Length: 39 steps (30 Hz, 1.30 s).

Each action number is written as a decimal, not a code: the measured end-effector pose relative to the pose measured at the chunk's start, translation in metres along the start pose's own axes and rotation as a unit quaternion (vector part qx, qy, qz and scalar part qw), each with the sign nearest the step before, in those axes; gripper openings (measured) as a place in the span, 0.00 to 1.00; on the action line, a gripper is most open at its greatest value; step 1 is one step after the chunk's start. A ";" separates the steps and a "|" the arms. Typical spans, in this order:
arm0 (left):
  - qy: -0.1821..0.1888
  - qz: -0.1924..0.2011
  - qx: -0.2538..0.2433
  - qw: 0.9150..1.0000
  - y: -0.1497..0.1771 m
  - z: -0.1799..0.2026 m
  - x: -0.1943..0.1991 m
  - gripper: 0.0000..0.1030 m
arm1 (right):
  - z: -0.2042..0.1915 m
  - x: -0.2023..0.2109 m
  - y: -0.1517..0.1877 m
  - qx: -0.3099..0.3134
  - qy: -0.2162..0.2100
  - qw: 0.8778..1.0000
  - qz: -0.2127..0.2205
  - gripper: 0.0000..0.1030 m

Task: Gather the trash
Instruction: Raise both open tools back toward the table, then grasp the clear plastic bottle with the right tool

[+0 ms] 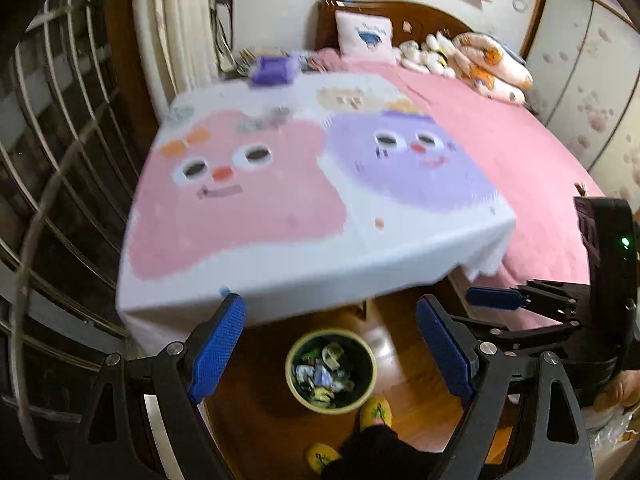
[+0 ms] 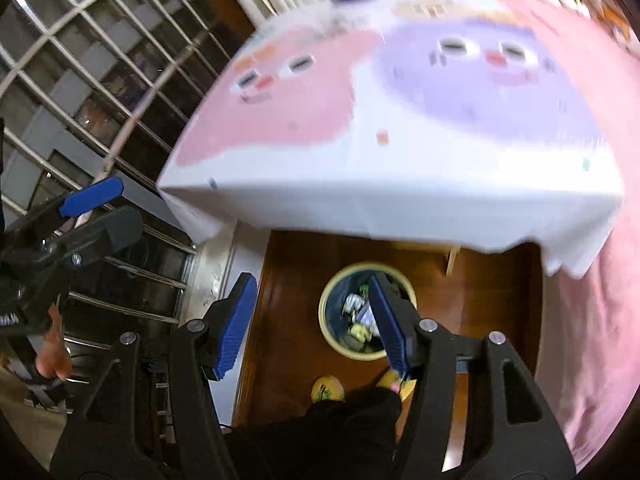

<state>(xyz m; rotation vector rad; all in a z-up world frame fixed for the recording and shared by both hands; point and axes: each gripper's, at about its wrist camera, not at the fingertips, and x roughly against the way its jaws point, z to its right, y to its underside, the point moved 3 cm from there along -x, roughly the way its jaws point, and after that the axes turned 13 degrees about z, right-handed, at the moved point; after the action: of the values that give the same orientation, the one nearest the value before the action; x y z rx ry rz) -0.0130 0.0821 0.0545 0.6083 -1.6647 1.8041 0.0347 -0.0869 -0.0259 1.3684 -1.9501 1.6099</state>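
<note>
Both grippers hang over the round green trash bin (image 1: 331, 372) on the brown wood floor (image 1: 400, 344), which is already full of crumpled wrappers (image 1: 324, 374). The left gripper (image 1: 331, 350) and right gripper (image 2: 314, 322) have fingers wide apart and hold nothing. The dropping step looks done. Next, look for more trash. The cloth-covered counter (image 1: 320, 264) juts out just above, so lift back first.

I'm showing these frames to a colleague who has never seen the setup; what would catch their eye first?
Probably the tablecloth with its big pink and purple cartoon faces, filling the middle of both views, with a pink bed behind it. Below its near edge, a round bin full of crumpled wrappers stands on the wooden floor. The left hand-held gripper and right hand-held gripper both hang open above it, empty.
</note>
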 end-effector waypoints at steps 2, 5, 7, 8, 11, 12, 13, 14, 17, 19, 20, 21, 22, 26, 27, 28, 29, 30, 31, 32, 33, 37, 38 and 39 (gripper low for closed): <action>-0.011 0.017 0.006 1.000 -0.019 -0.004 0.009 0.86 | -0.007 0.015 -0.019 0.016 -0.006 1.000 0.013 0.54; -0.024 0.035 0.016 0.999 -0.050 -0.009 0.022 0.86 | -0.012 0.032 -0.046 0.040 -0.014 0.999 0.033 0.54; -0.037 0.046 0.021 0.998 -0.071 -0.012 0.032 0.86 | -0.012 0.042 -0.066 0.052 -0.017 0.998 0.044 0.54; -0.040 0.051 0.024 0.998 -0.081 -0.014 0.036 0.86 | -0.011 0.045 -0.073 0.056 -0.020 0.997 0.048 0.54; -0.054 0.063 0.040 0.996 -0.107 -0.018 0.046 0.86 | -0.011 0.054 -0.097 0.073 -0.026 0.995 0.065 0.54; -0.059 0.068 0.046 0.995 -0.114 -0.019 0.049 0.86 | -0.011 0.054 -0.103 0.077 -0.030 0.994 0.068 0.54; -0.065 0.072 0.051 0.994 -0.121 -0.020 0.052 0.86 | -0.011 0.054 -0.109 0.080 -0.033 0.994 0.071 0.54; -0.069 0.075 0.058 0.993 -0.128 -0.022 0.055 0.86 | -0.010 0.053 -0.116 0.082 -0.034 0.993 0.072 0.54; -0.082 0.082 0.071 0.991 -0.144 -0.023 0.060 0.86 | -0.006 0.045 -0.134 0.083 -0.046 0.993 0.071 0.54; -0.093 0.089 0.069 0.989 -0.152 -0.021 0.063 0.86 | -0.004 0.040 -0.145 0.096 -0.046 0.991 0.076 0.54; -0.097 0.092 0.065 0.989 -0.156 -0.020 0.062 0.86 | -0.003 0.038 -0.149 0.101 -0.046 0.991 0.077 0.54; -0.102 0.094 0.061 0.989 -0.160 -0.018 0.060 0.86 | -0.002 0.034 -0.154 0.104 -0.047 0.990 0.078 0.54; -0.104 0.093 0.056 0.989 -0.162 -0.017 0.058 0.86 | -0.001 0.031 -0.159 0.104 -0.047 0.990 0.079 0.54; -0.103 0.083 0.034 0.991 -0.169 -0.012 0.042 0.86 | 0.001 0.012 -0.178 0.104 -0.047 0.990 0.078 0.54; -0.100 0.082 0.032 0.991 -0.171 -0.012 0.036 0.85 | 0.001 0.008 -0.180 0.106 -0.045 0.990 0.078 0.54; -0.097 0.080 0.029 0.992 -0.172 -0.012 0.029 0.85 | 0.001 0.003 -0.185 0.107 -0.043 0.990 0.078 0.54; -0.093 0.078 0.026 0.992 -0.176 -0.013 0.022 0.85 | 0.001 -0.003 -0.189 0.105 -0.043 0.991 0.077 0.54; -0.091 0.078 0.024 0.993 -0.178 -0.016 0.015 0.85 | 0.001 -0.009 -0.192 0.104 -0.044 0.991 0.074 0.54; -0.089 0.076 0.021 0.993 -0.181 -0.018 0.006 0.85 | 0.001 -0.018 -0.197 0.101 -0.044 0.992 0.070 0.54; -0.087 0.074 0.019 0.993 -0.184 -0.021 -0.003 0.85 | 0.002 -0.024 -0.201 0.098 -0.043 0.992 0.067 0.54; -0.085 0.071 0.018 0.994 -0.188 -0.026 -0.013 0.85 | 0.004 -0.034 -0.207 0.092 -0.039 0.993 0.065 0.54; -0.064 0.056 0.017 0.996 -0.205 -0.054 -0.060 0.85 | 0.007 -0.071 -0.231 0.072 -0.026 0.996 0.055 0.54; -0.056 0.050 0.014 0.997 -0.211 -0.063 -0.074 0.85 | 0.008 -0.080 -0.238 0.067 -0.022 0.996 0.054 0.54; -0.058 0.055 0.004 0.997 -0.219 -0.074 -0.089 0.85 | 0.009 -0.092 -0.246 0.059 -0.017 0.997 0.052 0.54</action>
<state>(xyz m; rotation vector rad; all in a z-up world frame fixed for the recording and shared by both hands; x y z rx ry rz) 0.2084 0.1516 0.1418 0.6474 -1.8014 1.8858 0.2775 -0.0353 0.0592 1.3652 -2.0044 1.7879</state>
